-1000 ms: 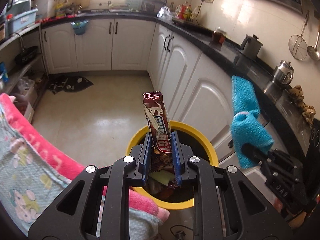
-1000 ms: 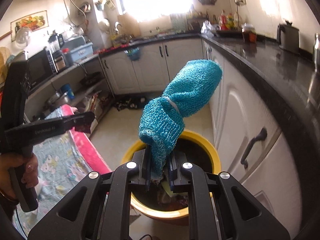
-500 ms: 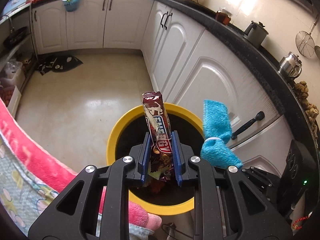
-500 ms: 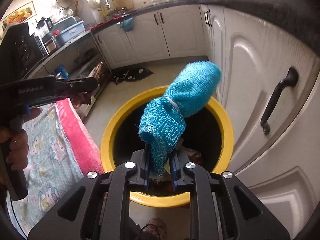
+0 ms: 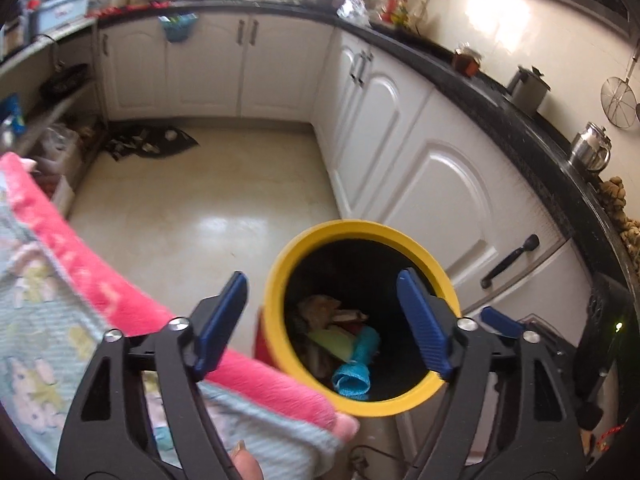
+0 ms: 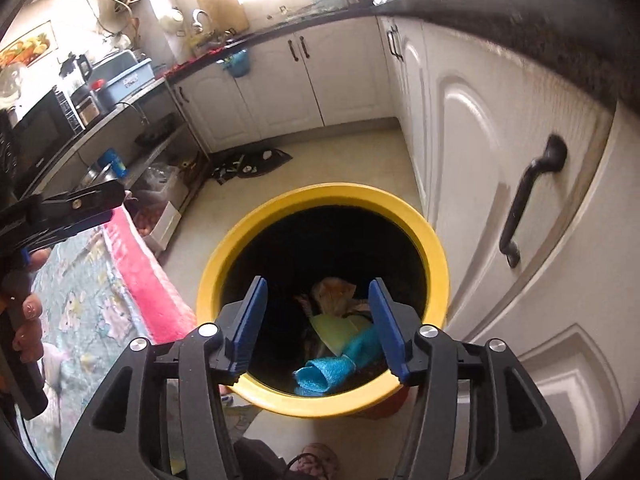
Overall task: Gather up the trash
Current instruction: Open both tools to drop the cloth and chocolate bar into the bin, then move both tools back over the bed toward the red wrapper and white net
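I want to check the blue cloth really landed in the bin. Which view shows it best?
The right wrist view: the blue cloth lies in the yellow bin, near and sharp, between that hand-held gripper's open jaws. The left wrist view shows it too, but smaller and slightly blurred.

Yellow bin (image 6: 224,264) mouth open above, pink-edged blanket (image 5: 100,280) left, cabinets (image 6: 500,160) right

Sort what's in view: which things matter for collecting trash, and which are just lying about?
Job:
yellow bin
blue cloth inside it
scraps inside it
left tongs, open
right tongs, open

Lying about:
kettle
floor rag
microwave
pink blanket
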Demonstrator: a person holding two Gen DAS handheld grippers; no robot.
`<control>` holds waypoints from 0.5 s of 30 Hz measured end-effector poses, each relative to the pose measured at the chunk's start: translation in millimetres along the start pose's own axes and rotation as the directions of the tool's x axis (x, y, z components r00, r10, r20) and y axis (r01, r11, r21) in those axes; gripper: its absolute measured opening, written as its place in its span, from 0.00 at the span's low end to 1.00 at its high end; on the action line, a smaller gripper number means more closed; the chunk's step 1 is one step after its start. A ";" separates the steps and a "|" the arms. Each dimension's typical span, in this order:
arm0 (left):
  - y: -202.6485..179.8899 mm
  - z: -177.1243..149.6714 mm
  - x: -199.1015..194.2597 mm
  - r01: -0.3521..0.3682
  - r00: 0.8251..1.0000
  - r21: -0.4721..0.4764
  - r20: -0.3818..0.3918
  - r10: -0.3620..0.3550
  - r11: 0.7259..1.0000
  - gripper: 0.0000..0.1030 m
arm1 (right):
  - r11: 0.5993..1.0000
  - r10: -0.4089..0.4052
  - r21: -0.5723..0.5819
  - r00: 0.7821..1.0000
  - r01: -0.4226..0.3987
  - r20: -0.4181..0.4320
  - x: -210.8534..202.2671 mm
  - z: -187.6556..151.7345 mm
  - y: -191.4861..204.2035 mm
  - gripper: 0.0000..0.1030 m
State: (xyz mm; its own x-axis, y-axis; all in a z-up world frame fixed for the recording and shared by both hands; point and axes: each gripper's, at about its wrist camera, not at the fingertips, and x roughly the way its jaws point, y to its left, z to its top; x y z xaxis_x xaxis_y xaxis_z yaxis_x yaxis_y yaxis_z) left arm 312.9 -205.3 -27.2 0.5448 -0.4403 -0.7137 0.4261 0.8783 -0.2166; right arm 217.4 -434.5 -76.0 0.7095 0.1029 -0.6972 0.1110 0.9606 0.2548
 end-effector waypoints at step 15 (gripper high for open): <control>63.5 -46.9 -129.8 -0.161 0.972 -0.104 0.155 0.176 0.981 0.90 | 0.981 0.144 -0.149 0.983 -0.127 0.113 -56.8 6.5 89.4 0.73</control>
State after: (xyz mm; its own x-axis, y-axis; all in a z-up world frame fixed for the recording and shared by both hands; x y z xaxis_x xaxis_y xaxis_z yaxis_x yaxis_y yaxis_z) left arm 235.3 -83.7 20.5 0.7163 -0.3023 -0.6289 0.2555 0.9523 -0.1669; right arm 191.6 -356.2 -9.3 0.7919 0.2104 -0.5732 -0.0846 0.9675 0.2382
